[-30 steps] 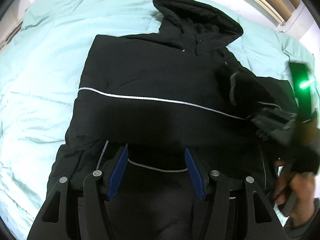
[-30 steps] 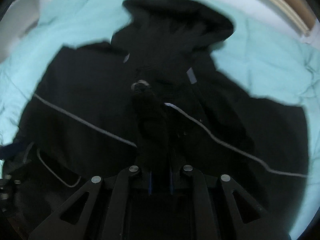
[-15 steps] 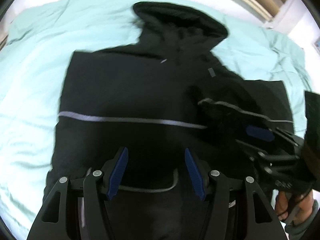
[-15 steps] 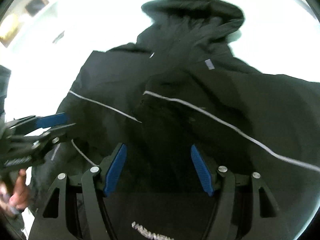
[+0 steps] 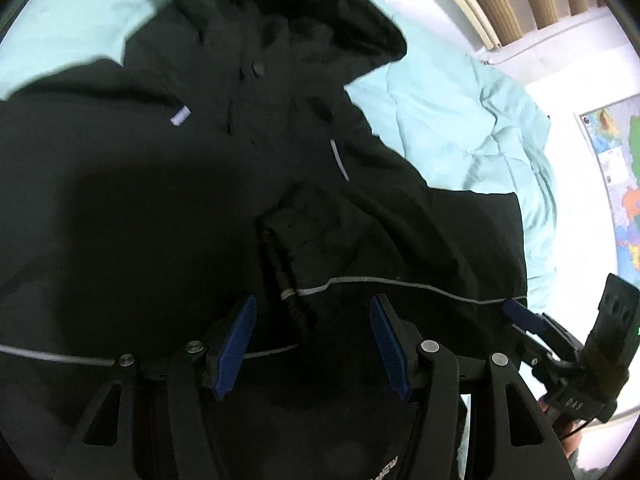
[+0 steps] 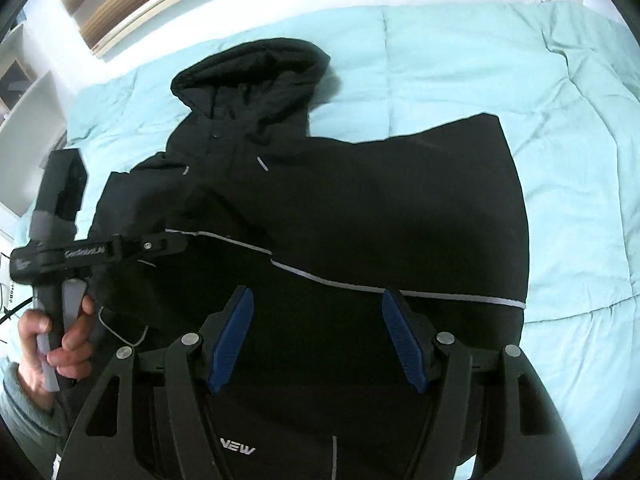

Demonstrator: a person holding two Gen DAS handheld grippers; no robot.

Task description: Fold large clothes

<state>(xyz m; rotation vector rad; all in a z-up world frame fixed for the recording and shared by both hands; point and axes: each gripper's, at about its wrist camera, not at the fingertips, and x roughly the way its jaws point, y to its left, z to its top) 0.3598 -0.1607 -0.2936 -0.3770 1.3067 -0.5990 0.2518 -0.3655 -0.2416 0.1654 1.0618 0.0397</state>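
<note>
The left gripper (image 5: 312, 344) hangs over the jacket (image 6: 360, 208), its blue pads spread apart with nothing pinched between them; a folded sleeve cuff (image 5: 288, 280) lies on the jacket just under the gap. The right gripper (image 6: 316, 344) hovers over the jacket's lower part, released too, pads wide and gripping nothing. Beside the jacket's left edge a hand (image 6: 56, 344) grips the left gripper's handle. The jacket lies spread flat on the quilt (image 6: 500, 60), front up, a thin pale stripe (image 6: 400, 290) running across its chest, and one sleeve is folded in over the body. Beyond the chest, the hood (image 6: 252, 72) lies flat on the quilt. Past the hood, slatted wood (image 6: 132, 4) lines the wall.
</note>
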